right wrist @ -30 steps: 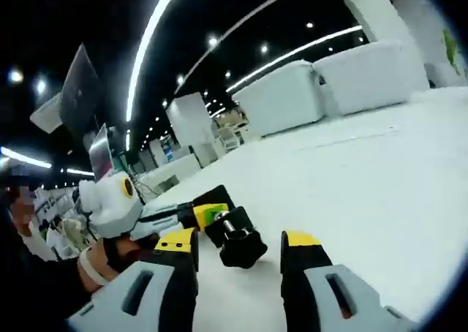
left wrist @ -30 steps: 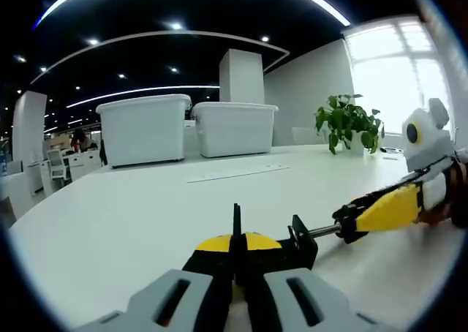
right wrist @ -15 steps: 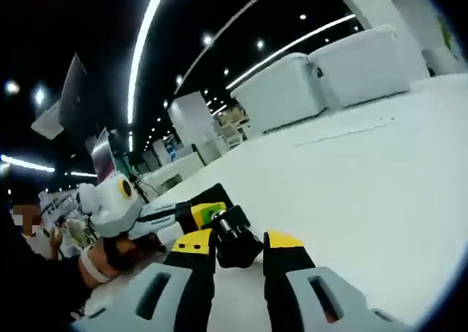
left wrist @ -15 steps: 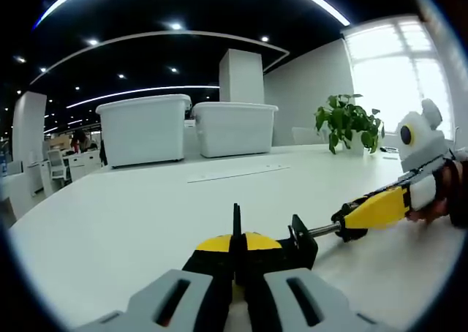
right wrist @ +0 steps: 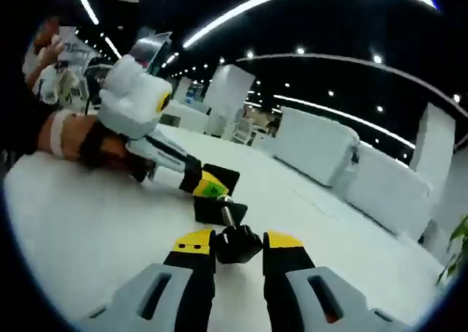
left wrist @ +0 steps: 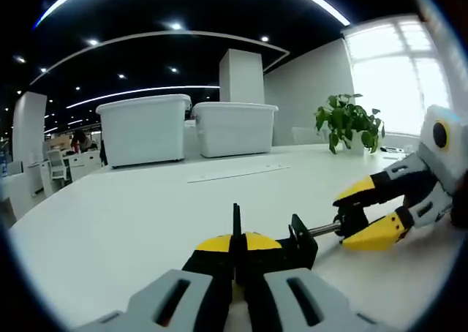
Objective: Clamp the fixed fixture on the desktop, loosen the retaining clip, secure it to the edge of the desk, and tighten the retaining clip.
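So the clamp fixture (left wrist: pixel 292 240) sits on the white desk (left wrist: pixel 131 222), right at the tips of the left gripper (left wrist: pixel 238 262). That gripper's jaws are pinched tight on the fixture's thin black upright bar, yellow pads pressed against it from both sides. A metal screw rod runs off to that gripper's right and ends in the black knob (right wrist: pixel 235 244), which is the retaining clip's tightening handle as far as I can tell.

In the right gripper view, the right gripper (right wrist: pixel 238 246) has its yellow-tipped jaws closed in around that knob, one on each side, and they look to be touching it. The left gripper view catches the same gripper coming in from the right, with its jaws set around the knob end.

My read: the clamping step is done and loosening is in hand. Next up is twisting the knob to back the screw off while the left one holds steady. The desk edge isn't close by, so moving it there comes later.
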Tool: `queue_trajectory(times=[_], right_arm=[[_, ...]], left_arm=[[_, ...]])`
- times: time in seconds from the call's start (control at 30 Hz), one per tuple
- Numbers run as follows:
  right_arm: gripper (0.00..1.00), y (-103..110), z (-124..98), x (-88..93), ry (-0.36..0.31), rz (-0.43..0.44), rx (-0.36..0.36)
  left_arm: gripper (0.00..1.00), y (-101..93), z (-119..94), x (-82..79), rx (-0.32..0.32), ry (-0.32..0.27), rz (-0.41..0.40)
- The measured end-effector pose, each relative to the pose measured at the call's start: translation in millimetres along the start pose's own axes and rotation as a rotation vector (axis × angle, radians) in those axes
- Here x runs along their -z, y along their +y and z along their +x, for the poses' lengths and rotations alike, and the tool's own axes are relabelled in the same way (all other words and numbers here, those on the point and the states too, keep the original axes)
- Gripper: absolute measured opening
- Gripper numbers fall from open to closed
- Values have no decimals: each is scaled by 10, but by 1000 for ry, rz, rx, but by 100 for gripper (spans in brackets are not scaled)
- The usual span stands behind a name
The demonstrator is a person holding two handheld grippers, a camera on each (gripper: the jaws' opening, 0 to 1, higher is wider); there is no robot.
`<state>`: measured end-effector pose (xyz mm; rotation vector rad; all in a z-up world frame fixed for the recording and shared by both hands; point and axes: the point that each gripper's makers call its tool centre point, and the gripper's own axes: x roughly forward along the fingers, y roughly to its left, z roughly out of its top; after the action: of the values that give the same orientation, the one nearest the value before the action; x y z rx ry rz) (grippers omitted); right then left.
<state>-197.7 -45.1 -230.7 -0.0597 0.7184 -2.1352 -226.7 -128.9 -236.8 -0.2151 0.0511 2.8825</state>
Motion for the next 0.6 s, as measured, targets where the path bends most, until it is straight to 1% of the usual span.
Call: queue_trajectory(times=[0.03,0.17,0.2,0.27,0.3,0.33,0.47,0.5,0.53,0.6], right_arm=[[23,4,2,-11,-1,-36,7],[23,18,-1,-8,1,-56,10],[23,10,0,-10,-1,-82,12],[23,16,5,-21,-3,-172,17],[23,26,7,-19,-2,-203,18],[23,34,9,-13,-3,-212,19],[24,20,5,-16,3,-164,21],[24,18,3,-17,9,-137,23],[25,23,-2,-32,5,-101,25],[26,16,-14,-97,-10,-88,34]], left_arm=[[4,0,-1,0,0,0,0],[4,2,-1,2,-1,0,0],[4,2,-1,2,-1,0,0],[4,3,-2,2,-2,0,-1],[4,4,-2,2,-2,0,-2],[4,3,-1,2,-2,0,-2],[4,6,-3,2,-3,-1,0],[4,4,-4,3,-3,0,1],[4,4,-5,2,-4,0,1],[3,4,-8,-1,-4,-1,-5]])
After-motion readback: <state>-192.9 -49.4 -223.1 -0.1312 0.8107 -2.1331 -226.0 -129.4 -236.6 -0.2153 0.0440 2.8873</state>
